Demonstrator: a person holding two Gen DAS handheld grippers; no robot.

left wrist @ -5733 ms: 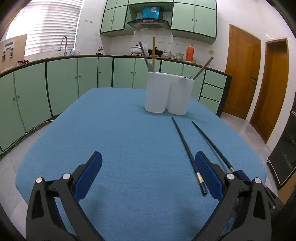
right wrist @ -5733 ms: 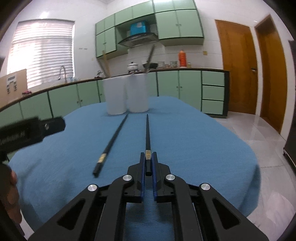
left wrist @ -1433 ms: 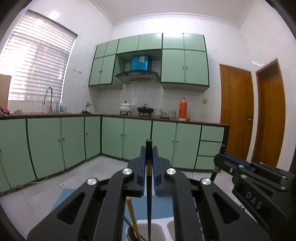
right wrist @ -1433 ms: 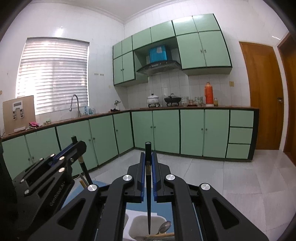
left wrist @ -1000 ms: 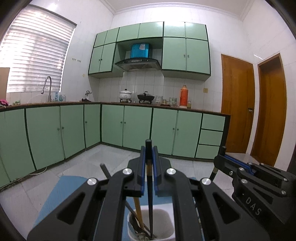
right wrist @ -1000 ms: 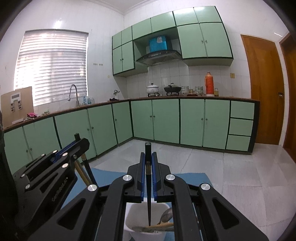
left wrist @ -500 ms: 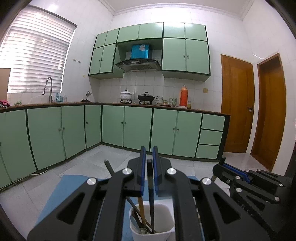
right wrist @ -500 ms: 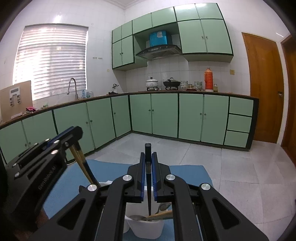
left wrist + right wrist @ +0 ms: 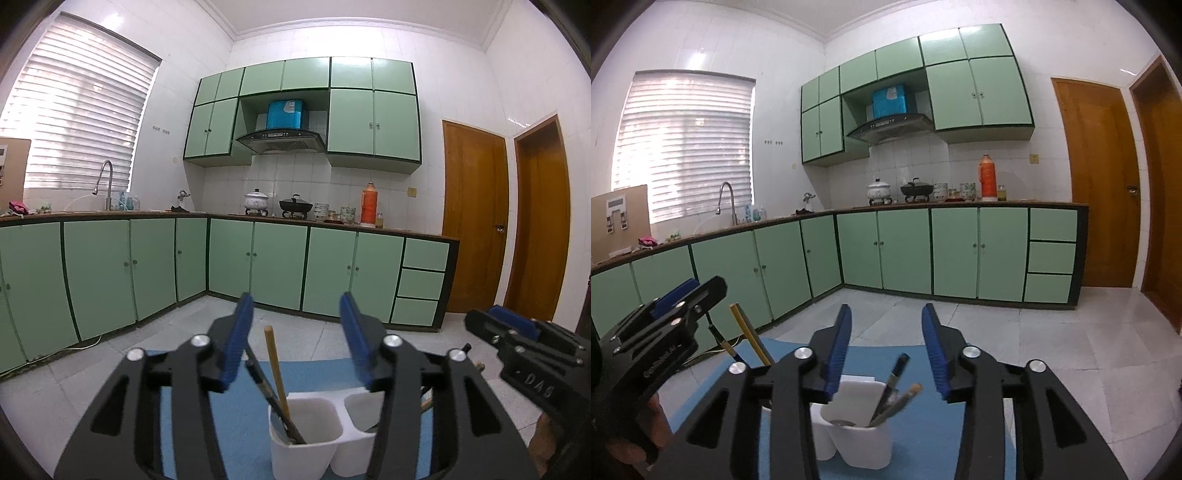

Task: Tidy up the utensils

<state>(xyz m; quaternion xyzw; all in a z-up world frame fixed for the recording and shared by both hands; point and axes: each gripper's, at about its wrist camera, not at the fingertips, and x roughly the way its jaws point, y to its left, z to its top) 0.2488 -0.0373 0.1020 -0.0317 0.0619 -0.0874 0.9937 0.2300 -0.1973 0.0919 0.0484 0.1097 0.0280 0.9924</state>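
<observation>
Both grippers hover above the white two-compartment utensil holder (image 9: pixel 314 443) — and both are empty. The left gripper (image 9: pixel 293 341) has its blue pads spread wide, nothing between them; the right gripper (image 9: pixel 886 350) is just as wide, also holding nothing.

In the left wrist view, a black chopstick (image 9: pixel 271 397) stands in the holder's left compartment, its long axis tilted, lower end down inside the cup and upper end leaning up and to the left. A wooden chopstick (image 9: pixel 277 371) stands beside it in the same compartment, nearly upright with a slight lean to the left.

In the right wrist view, the other black chopstick (image 9: pixel 893 376) sits in the nearer compartment — tip down, upper end angled up and to the right. A wood-handled utensil (image 9: pixel 899 400) leans further right beside it.

The holder stands on the blue tablecloth (image 9: pixel 916 435), toward the far edge of the tabletop. Green kitchen cabinets (image 9: pixel 277 262) line the wall beyond.
</observation>
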